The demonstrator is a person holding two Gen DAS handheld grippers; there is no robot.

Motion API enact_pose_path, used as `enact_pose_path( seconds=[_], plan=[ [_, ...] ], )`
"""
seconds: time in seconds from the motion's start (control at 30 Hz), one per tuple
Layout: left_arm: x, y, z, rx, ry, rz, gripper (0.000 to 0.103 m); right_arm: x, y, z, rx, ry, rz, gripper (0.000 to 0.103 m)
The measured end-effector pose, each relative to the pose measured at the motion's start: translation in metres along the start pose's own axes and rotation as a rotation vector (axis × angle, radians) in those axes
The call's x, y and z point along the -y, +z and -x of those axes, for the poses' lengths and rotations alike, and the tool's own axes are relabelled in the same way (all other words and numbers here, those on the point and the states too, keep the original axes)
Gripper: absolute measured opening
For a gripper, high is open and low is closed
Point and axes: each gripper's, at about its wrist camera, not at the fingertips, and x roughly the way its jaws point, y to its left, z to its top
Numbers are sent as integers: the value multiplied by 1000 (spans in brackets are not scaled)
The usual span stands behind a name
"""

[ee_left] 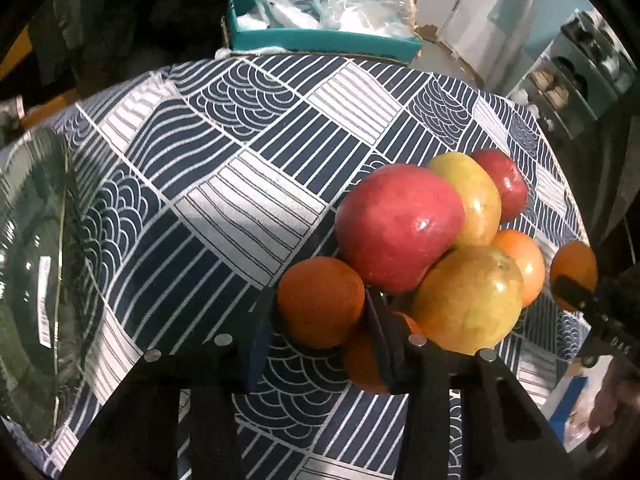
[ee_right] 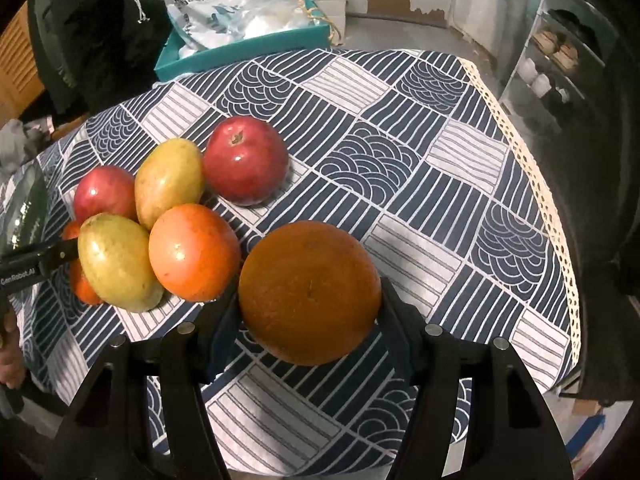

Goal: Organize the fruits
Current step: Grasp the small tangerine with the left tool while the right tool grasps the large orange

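Note:
My left gripper (ee_left: 320,312) is shut on a small orange (ee_left: 320,300) at the near edge of a fruit pile. The pile holds a red apple (ee_left: 396,228), two yellow mangoes (ee_left: 468,300), a persimmon (ee_left: 524,268) and a second red apple (ee_left: 500,184). Another small orange (ee_left: 364,360) lies under my finger. My right gripper (ee_right: 310,300) is shut on a large orange (ee_right: 310,292), right of the pile; it also shows in the left wrist view (ee_left: 574,268). In the right wrist view I see the persimmon (ee_right: 194,252), the mangoes (ee_right: 116,260) and the apples (ee_right: 246,160).
A dark green glass plate (ee_left: 36,272) lies at the table's left. A teal box (ee_left: 320,40) with plastic bags stands beyond the far edge. The patterned tablecloth (ee_right: 400,160) has a lace edge on the right. Shelves stand at the far right.

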Motion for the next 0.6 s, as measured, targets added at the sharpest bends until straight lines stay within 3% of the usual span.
enact_pose_path(
  seconds=[0.23,0.6],
  plan=[
    [4,0,16,58,51,-36,44,-4,6,7,45,-9,12,64],
    [8,3,66,192,87,-54,43,-27,21,47,183,-11,75,64]
  ],
)
